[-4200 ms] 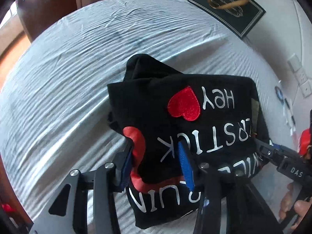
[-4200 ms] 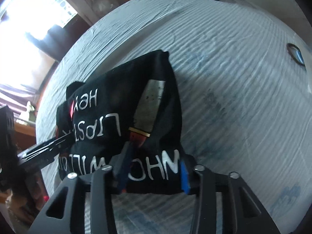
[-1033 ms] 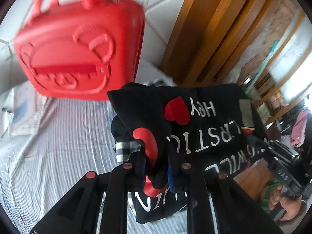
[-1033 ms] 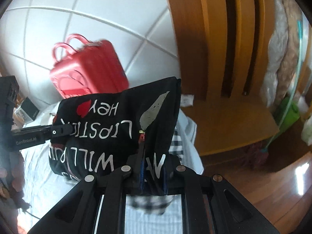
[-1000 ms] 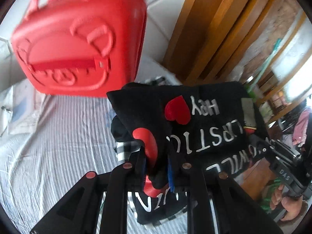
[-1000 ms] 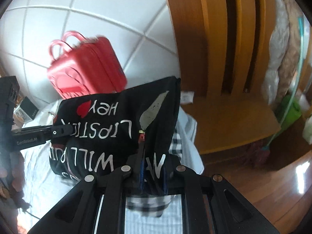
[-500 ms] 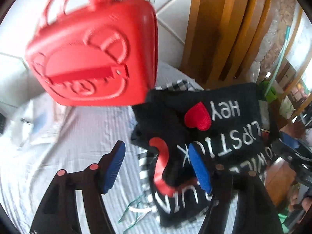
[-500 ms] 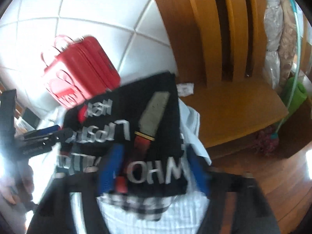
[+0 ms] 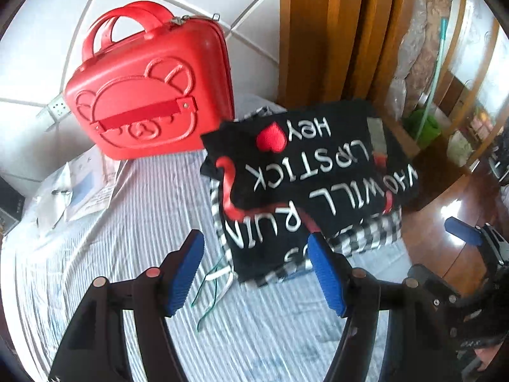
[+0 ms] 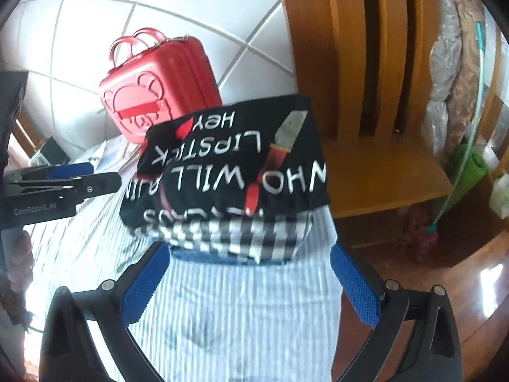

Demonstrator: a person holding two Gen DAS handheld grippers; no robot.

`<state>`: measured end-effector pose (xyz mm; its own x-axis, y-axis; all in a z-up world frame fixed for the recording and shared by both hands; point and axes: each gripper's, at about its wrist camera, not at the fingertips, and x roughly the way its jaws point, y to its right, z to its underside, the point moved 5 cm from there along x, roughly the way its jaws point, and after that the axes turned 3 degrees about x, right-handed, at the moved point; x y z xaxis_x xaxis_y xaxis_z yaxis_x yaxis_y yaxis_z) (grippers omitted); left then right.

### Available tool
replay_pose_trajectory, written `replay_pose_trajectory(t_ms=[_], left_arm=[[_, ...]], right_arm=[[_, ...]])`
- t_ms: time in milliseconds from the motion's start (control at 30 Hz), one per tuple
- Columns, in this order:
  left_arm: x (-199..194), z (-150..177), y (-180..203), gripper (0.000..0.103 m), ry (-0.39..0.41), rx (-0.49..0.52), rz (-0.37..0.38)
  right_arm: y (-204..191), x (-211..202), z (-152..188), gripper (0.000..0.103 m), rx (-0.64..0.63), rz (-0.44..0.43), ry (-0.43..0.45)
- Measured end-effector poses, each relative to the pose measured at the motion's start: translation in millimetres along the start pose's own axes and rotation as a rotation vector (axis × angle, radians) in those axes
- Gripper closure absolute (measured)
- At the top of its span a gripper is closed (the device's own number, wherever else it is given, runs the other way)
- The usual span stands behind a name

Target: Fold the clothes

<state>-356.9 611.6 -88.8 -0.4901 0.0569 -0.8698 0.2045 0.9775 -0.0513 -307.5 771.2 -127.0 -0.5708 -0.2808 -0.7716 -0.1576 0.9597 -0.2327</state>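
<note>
A folded black T-shirt (image 9: 305, 172) with white lettering and a red heart lies on top of a black-and-white checked garment (image 9: 366, 235) at the corner of the striped bed (image 9: 127, 229). It also shows in the right wrist view (image 10: 235, 165), stacked on the checked garment (image 10: 241, 238) with a blue garment edge beneath. My left gripper (image 9: 254, 270) is open and empty, just in front of the pile. My right gripper (image 10: 248, 283) is open and empty, just short of the pile.
A red hard case (image 9: 149, 95) with a bear face stands on the bed by the tiled wall, left of the pile. Papers (image 9: 82, 191) lie at the left. A wooden headboard (image 10: 359, 47) and wooden ledge (image 10: 381, 178) stand to the right; the floor drops beyond.
Both grippers carried the folded black T-shirt to the pile beside the red case, opened and let it go. They have now drawn back a little from it.
</note>
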Motion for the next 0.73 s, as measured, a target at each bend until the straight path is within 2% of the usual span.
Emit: replay_pose_trajectory(t_ms=[100,300,733], left_arm=[[-1,10,3,0.036,-0.005,-0.015,0.035],[-3,19,13,0.036,-0.012,0.002,0.046],[-4,19,14,0.036,0.006,0.003,0.034]], right_arm=[[-6,-2,8,0.001,0.003,-0.009,-0.007],[-13,-6,15,0.001,-0.01,-0.007,-0.01],[-9,-8,8,0.001,-0.003,0.01,-0.003]])
